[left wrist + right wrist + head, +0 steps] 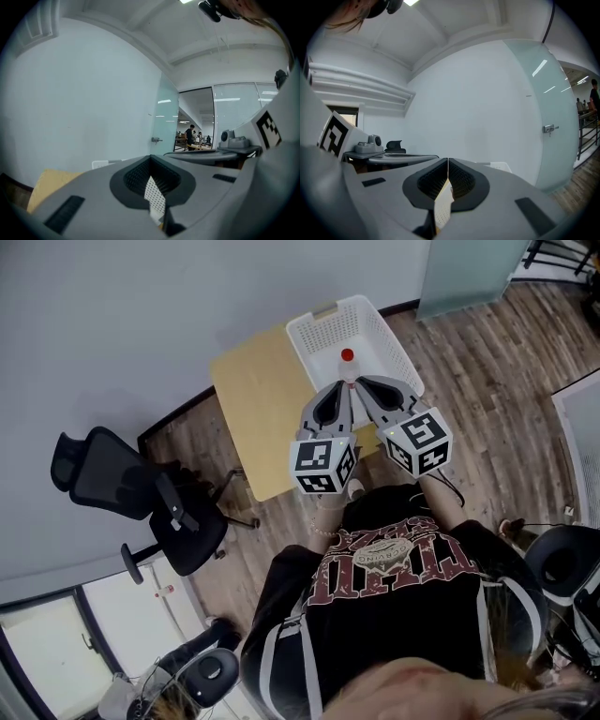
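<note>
My left gripper [343, 385] and right gripper [364, 383] are held side by side above the near edge of a white plastic basket [319, 326] on a yellow table [251, 399]. Both sets of jaws are shut, tips meeting, with nothing between them. Just beyond the tips, a clear bottle with a red cap [347, 355] stands in the basket. In the left gripper view the shut left gripper [151, 157] points at a grey wall, and the right gripper [243, 146] shows alongside. The right gripper view shows the shut right gripper [448, 160], with the left gripper [370, 146] beside it.
A black office chair [141, 495] stands left of the table on a wood floor. Another dark chair [564, 563] is at the right. A grey wall runs behind the table, with a frosted glass partition [555, 112] to its right.
</note>
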### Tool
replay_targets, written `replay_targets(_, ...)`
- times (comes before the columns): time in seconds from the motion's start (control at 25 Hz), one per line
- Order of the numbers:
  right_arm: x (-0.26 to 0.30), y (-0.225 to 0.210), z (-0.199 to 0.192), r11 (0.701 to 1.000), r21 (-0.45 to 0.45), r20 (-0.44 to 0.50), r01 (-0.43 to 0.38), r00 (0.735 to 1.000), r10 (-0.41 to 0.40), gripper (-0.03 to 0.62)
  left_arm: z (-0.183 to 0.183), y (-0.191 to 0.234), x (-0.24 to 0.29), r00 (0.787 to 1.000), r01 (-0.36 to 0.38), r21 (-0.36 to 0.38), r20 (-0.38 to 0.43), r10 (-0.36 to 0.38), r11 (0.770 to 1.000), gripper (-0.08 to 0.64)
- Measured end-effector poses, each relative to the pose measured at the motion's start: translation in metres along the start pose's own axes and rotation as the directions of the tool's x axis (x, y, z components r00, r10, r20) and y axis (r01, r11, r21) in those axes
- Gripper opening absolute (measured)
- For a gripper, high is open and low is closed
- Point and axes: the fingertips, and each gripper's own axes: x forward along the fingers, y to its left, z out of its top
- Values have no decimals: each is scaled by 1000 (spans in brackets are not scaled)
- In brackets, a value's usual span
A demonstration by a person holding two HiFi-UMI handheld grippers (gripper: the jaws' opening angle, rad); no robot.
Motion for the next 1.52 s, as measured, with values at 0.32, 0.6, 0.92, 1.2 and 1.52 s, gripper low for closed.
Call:
replay_targets(0.32,27,-4,2,999,6,2,39,999,-39,18,3,28,13,1000,27,6,-13,-27,1000,48)
replay_targets(0.6,40,-14,-8,995,34,-2,89,996,-89,18,-7,40,22,997,62,5,-44,-62,998,48)
replay_targets(0.92,45,-21,-16,994,49,-11,101,995,-101,18,-14,44,30,996,68,6,-60,-67,998,48)
replay_targets(1.2,57,-37,-13,997,43,-33,69,997,-68,18,-14,48,49,996,39,-13,-74,-40,999,48)
replay_targets(1.52,65,-64,-8,998,43,-70,46,997,-43,18,-19,54,76,994,-5,-35,-111,1,999,48)
